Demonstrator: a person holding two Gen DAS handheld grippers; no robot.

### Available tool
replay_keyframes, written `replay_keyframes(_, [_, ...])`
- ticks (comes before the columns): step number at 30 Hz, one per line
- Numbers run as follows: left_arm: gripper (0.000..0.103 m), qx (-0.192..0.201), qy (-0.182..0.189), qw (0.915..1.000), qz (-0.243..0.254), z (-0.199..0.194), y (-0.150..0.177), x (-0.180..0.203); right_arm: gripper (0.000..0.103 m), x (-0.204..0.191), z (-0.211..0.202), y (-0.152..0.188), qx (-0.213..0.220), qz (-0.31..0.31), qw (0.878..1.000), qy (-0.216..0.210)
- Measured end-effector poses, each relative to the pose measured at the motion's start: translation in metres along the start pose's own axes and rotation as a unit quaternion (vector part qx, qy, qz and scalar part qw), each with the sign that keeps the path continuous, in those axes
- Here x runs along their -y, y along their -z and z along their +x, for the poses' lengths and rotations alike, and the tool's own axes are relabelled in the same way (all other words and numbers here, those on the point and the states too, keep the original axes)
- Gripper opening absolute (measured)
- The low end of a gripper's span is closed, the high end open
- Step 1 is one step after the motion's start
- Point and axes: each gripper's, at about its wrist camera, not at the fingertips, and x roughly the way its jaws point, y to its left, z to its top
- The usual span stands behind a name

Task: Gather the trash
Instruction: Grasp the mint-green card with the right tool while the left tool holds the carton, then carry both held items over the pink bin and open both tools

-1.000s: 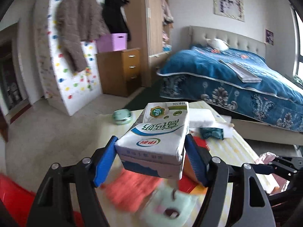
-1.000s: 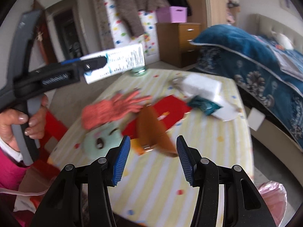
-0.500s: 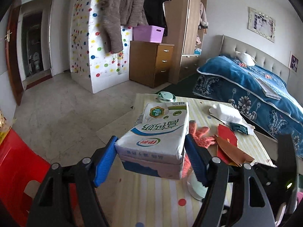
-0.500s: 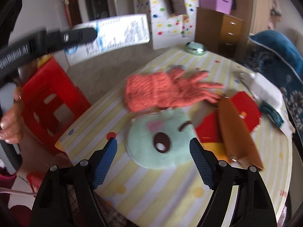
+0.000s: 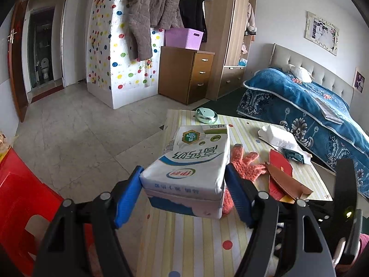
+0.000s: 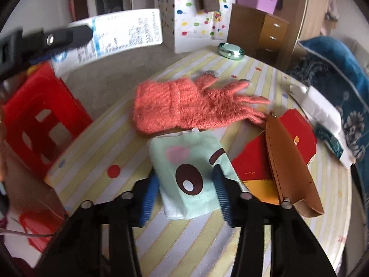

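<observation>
A white, blue and green milk carton [image 5: 191, 161] sat clamped between the blue pads of the left gripper [image 5: 184, 194], held above the near left edge of a yellow striped table [image 5: 191, 242]. Its long axis ran away from the camera along the fingers, its far end tilted slightly up. Large Chinese characters crossed its top face, upside down from this view; a green badge read "125mg" and small print at the far edge read "250mL". In the right wrist view its side panel showed dense print too small to read.

The right gripper [image 6: 185, 194] was closing its jaws on a mint-green cloth [image 6: 191, 173] printed with a cartoon eye and a pink cheek, which lay bunched on the table between the blue pads.

Just beyond the cloth lay a coral knitted glove [image 6: 184, 106], fingers pointing right. To its right a tan leather pouch [image 6: 290, 166] lay across a red envelope [image 6: 297, 129]. A white tissue pack [image 6: 322, 108] sat further right, a round metallic tin [image 6: 230, 50] at the far edge, and a red plastic stool [image 6: 39, 120] stood left of the table.
</observation>
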Motion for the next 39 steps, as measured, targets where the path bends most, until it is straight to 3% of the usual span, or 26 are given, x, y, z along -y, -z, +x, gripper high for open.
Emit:
replay_keyframes(1, [0.07, 0.003, 0.0, 1.0, 0.002, -0.003, -0.001, 0.002, 0.021, -0.001, -0.009, 0.0, 0.013, -0.001, 1.0, 0.005])
replay_keyframes(4, [0.07, 0.01, 0.004, 0.9999, 0.012, -0.009, -0.002, 0.009, 0.006, 0.005, -0.034, -0.001, 0.045, 0.015, 0.999, 0.005])
replay_keyframes(11, [0.07, 0.025, 0.037, 0.9981, 0.042, -0.025, -0.007, 0.045, 0.004, 0.049, -0.105, 0.012, 0.118, 0.086, 0.989, -0.012])
replay_keyframes(20, [0.07, 0.03, 0.127, 0.9851, 0.112, -0.036, 0.003, 0.147, 0.004, 0.11, -0.161, 0.055, 0.152, 0.175, 0.973, 0.023])
replay_keyframes(25, [0.07, 0.02, 0.18, 0.9693, 0.167, -0.034, 0.018, 0.216, 0.004, 0.141, -0.189, 0.098, 0.154, 0.222, 0.96, 0.073])
replay_keyframes(28, [0.07, 0.013, 0.217, 0.9542, 0.205, -0.033, 0.029, 0.265, 0.004, 0.16, -0.206, 0.127, 0.153, 0.248, 0.951, 0.108])
replay_keyframes(34, [0.07, -0.007, 0.283, 0.9209, 0.268, -0.027, 0.057, 0.352, 0.004, 0.204, -0.242, 0.197, 0.145, 0.319, 0.918, 0.184])
replay_keyframes(39, [0.07, -0.033, 0.319, 0.9001, 0.294, -0.014, 0.074, 0.409, 0.004, 0.241, -0.258, 0.238, 0.142, 0.369, 0.894, 0.209])
